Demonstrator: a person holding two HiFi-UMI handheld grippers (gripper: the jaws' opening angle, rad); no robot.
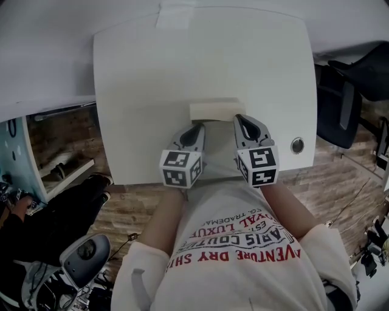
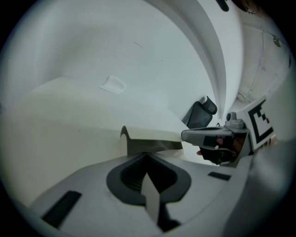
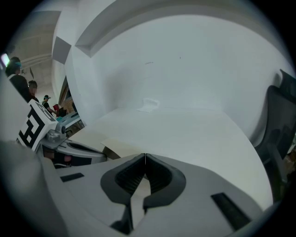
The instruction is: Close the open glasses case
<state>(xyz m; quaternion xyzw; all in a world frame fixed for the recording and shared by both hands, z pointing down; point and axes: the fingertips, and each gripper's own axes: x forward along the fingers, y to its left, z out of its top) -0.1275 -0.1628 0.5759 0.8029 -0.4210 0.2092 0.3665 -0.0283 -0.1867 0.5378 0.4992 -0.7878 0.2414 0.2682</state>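
White table (image 1: 182,67), glasses case (image 1: 216,111), left gripper (image 1: 196,129), right gripper (image 1: 241,120) pointing at it, jaws together

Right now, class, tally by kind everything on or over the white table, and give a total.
Grippers: 2 (left gripper, right gripper)
Case: 1
Tape patch: 1
Round fitting: 1
Total: 5
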